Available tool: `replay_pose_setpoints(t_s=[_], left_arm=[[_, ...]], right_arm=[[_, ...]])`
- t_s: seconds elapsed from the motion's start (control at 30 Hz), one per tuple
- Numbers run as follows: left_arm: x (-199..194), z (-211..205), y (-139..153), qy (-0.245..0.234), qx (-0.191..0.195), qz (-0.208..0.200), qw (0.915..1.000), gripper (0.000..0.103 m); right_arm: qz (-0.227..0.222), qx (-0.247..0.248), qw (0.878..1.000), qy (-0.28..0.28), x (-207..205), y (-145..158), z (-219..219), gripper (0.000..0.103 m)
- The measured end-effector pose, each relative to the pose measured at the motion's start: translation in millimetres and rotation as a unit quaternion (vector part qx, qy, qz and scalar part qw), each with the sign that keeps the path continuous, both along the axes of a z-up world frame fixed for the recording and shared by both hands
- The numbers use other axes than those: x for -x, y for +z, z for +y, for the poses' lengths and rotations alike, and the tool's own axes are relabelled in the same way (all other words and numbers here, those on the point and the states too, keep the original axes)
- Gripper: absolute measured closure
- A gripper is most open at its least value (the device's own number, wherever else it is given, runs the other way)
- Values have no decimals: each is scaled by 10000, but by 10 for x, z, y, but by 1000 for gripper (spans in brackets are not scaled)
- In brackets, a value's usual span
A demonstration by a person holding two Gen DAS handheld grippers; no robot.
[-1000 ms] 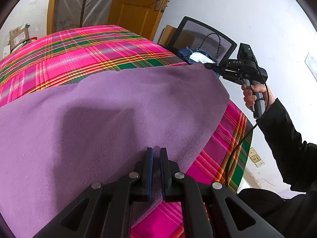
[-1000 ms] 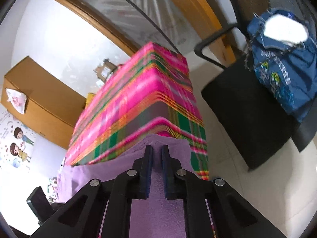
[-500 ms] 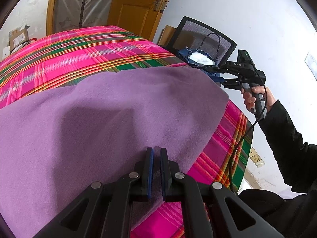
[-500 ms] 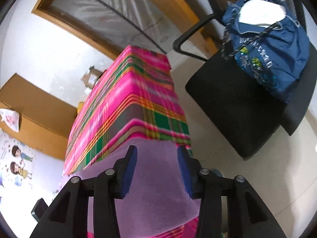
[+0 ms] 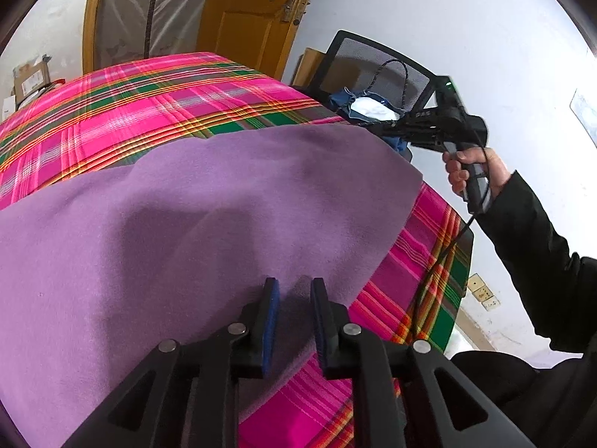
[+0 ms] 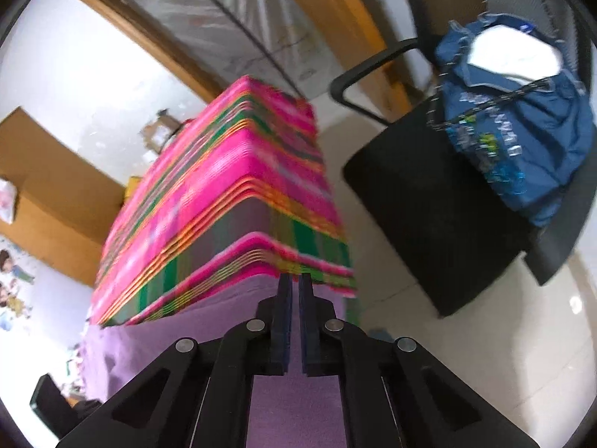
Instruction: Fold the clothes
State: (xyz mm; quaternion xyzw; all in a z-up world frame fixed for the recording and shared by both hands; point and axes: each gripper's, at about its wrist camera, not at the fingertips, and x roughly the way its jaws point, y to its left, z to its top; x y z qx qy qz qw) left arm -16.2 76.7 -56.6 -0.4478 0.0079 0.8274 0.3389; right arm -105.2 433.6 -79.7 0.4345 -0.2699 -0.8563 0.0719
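Observation:
A purple cloth (image 5: 224,224) lies spread over the table's pink plaid cover (image 5: 149,112). My left gripper (image 5: 294,295) sits at the cloth's near edge. Its jaws are opening, a small gap shows between the blue pads, and they no longer press on the fabric under them. My right gripper (image 6: 294,280) points down at the far right corner of the cloth (image 6: 149,336). Its jaws are closing and stand almost together. I cannot tell whether any fabric is pinched between them. In the left wrist view the right gripper (image 5: 367,124) is held by a hand (image 5: 474,164) beyond that corner.
A black mesh office chair (image 6: 429,205) stands close to the table's far right corner, with a blue bag (image 6: 522,130) on its seat. A wooden door (image 5: 253,11) is behind the table. A wooden cabinet (image 6: 48,194) stands by the far wall. The person's dark sleeve (image 5: 541,261) is at right.
The left jaws, shut on the cloth's near edge before, have parted. The right jaws opened wide half a second ago and have come together again at the far corner. The cloth lies as before.

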Motion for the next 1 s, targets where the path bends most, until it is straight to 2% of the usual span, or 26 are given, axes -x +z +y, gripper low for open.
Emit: replay_pose_setpoints(t_s=[0.07,0.13,0.2,0.3,0.43,0.5,0.57,0.63,0.7,0.83,1.0], left_arm=[[-4,-59,39,90,-29,65,9999,86],[17,-167,75,281,-57,131,9995,86],[55,-268,88,456,-71,140,9988,86],[90,-407,67,721,-92,90,9973,86],[19,-486,3,782,-126,3,9969,86],[-39,-499,-25,747,-140,-1,9971,86],[-91,-516,-30,696,-163,12,9974,86],[-125,-562,-22,691,-234,8,9973,86],[-130,-620,-11,740,-291,25,9968,86],[-118,-736,10,885,-380,49,9953,86],[-149,-821,11,984,-403,51,9943,86]], right_arm=[[390,-211,9987,240,-127,199,-204,95],[750,-376,9950,547,-244,383,-460,84],[908,-457,9908,890,-282,474,-764,80],[900,-531,9815,1603,-259,495,-1366,81],[567,-929,9614,2526,-77,330,-2146,84],[389,-1058,9577,2648,27,219,-2305,85],[227,-1264,9592,2520,136,147,-2363,96],[259,-1342,9626,2338,162,210,-2358,95],[325,-1387,9644,2229,162,290,-2366,90],[555,-1072,9549,2715,71,447,-2644,90],[424,-1024,9392,3250,104,351,-3125,89]])
